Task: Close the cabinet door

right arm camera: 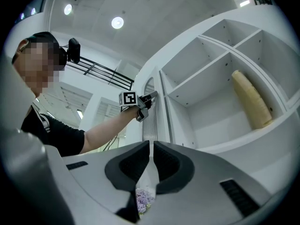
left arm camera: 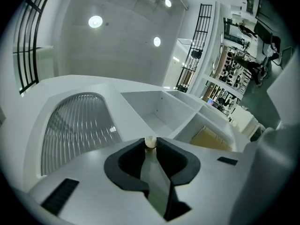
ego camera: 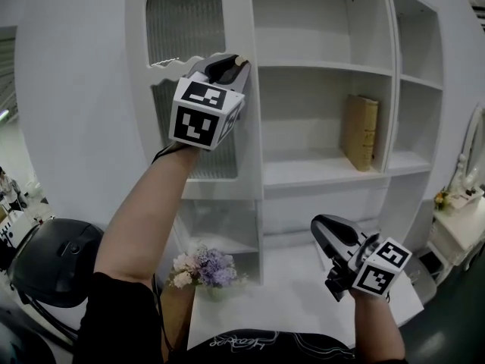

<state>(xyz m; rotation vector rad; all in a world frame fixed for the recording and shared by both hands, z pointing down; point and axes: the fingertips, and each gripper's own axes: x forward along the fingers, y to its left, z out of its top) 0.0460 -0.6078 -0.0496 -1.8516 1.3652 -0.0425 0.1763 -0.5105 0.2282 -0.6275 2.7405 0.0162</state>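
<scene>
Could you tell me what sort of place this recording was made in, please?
Probably a furniture showroom or a staged test room: a tall white cabinet, a white side table beside it, and a high ceiling with spotlights.

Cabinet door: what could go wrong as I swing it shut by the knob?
The left gripper pinches the small knob only at its jaw tips, so it may slip off mid-swing. The cabinet door has a ribbed glass panel; a hard slam could jar it.
</scene>
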